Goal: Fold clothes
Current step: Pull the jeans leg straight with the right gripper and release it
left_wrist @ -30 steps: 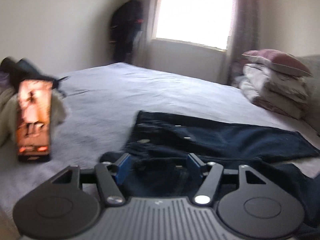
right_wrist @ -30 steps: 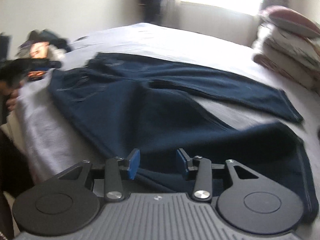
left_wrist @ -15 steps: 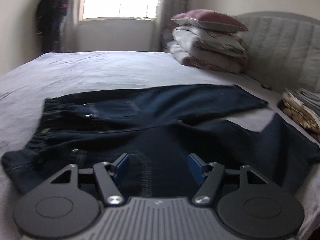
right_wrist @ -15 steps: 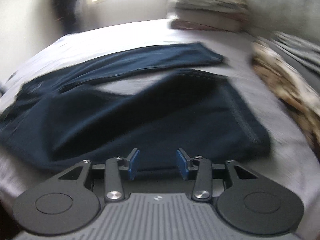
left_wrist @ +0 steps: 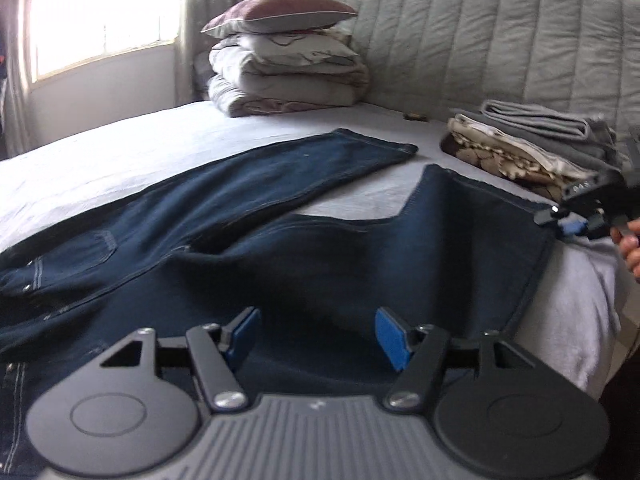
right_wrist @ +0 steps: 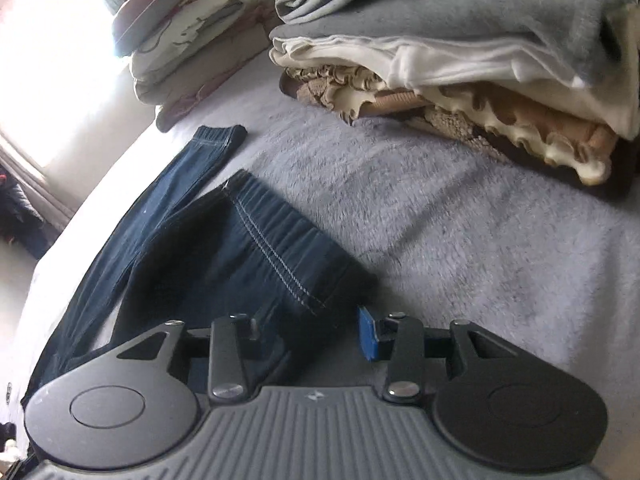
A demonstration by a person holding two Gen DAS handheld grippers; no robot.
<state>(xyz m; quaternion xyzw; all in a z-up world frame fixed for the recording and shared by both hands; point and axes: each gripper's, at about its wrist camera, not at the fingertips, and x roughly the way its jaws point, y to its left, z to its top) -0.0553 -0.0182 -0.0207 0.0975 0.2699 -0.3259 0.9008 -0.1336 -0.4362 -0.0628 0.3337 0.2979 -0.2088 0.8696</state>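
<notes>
Left wrist view: dark blue jeans [left_wrist: 248,216] lie spread across the grey bed [left_wrist: 120,160], one leg angled toward folded clothes [left_wrist: 532,148]; left gripper [left_wrist: 316,334] hangs above the denim, jaws apart and empty; right gripper [right_wrist: 310,332] is closing on the near leg's hem [right_wrist: 276,260], which sits between its pads.

I see a bed [left_wrist: 140,148] with a pale fleecy cover. Dark jeans [left_wrist: 248,200] lie spread on it. Stacked pillows [left_wrist: 284,68] and folded clothes [left_wrist: 532,148] sit near the headboard [left_wrist: 480,40].

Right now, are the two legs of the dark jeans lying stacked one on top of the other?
No: the jeans lie spread on the bed, their legs splayed apart with bare bedcover between them.
</notes>
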